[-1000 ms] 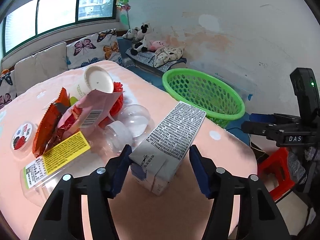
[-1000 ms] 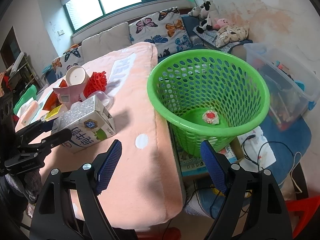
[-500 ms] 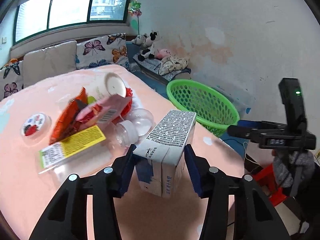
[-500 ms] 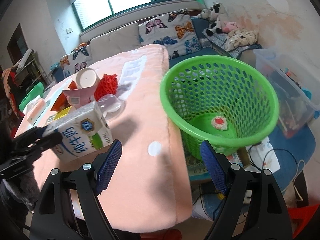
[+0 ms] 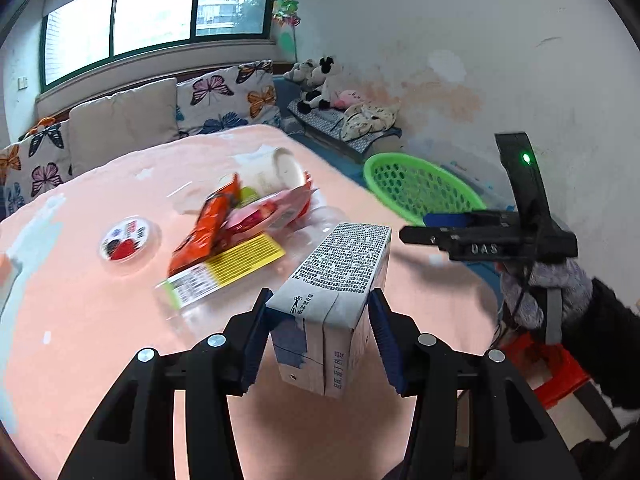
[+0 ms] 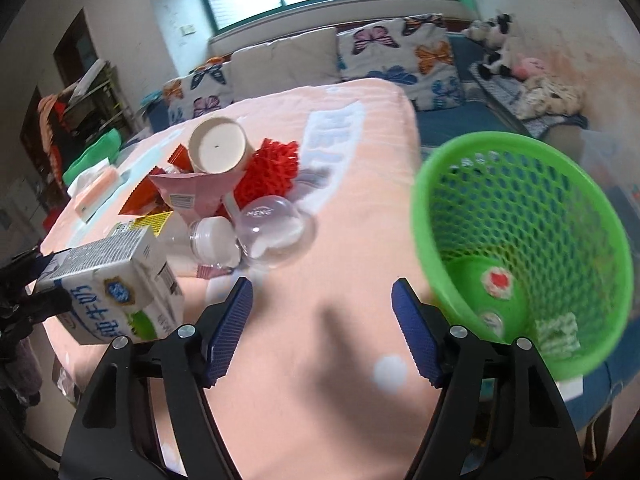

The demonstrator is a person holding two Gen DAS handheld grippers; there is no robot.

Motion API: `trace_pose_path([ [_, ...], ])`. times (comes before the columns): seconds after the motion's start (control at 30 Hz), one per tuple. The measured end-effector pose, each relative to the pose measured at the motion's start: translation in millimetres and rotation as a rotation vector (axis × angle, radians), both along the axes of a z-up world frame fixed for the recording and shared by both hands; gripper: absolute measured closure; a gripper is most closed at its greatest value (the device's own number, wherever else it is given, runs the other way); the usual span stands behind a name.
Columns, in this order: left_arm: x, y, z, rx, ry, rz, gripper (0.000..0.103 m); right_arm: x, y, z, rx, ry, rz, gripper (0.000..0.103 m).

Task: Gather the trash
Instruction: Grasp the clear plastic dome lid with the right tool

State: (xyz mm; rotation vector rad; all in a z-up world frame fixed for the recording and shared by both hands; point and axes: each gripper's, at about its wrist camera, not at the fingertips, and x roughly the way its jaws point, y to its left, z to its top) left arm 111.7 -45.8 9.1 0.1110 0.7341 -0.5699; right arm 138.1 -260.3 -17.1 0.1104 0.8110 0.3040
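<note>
The milk carton has come up off the peach tablecloth since a second ago, clamped between the left gripper's blue pads. The right gripper has just been narrowing, with nothing between its jaws. Wrappers, a paper cup and a clear bottle crowd the table. Only the right view looks into the green basket, where blurred scraps seem to lie.
</note>
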Motion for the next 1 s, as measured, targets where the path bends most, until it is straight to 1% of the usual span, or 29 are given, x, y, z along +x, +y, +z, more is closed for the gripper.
trace_pose_path([
  [0.07,0,5,-2,0.014,0.008,0.008,0.055,9,9,-2,0.004,0.003,0.037,0.038],
  [0.2,-1,14,-6,0.031,0.023,0.016,0.055,23,25,-5,-0.010,0.004,0.083,0.040],
  [0.37,1,17,-9,0.048,0.038,0.013,0.055,39,42,-11,-0.040,0.002,0.130,0.045],
  [0.57,9,17,-13,0.056,0.068,0.003,0.055,58,53,-19,-0.063,0.003,0.160,0.045],
  [0.83,17,18,-13,0.031,0.078,0.009,0.055,69,60,-22,-0.073,0.001,0.185,0.045],
  [1.0,19,16,-14,0.013,0.082,0.009,0.055,71,59,-24,-0.067,0.003,0.183,0.045],
])
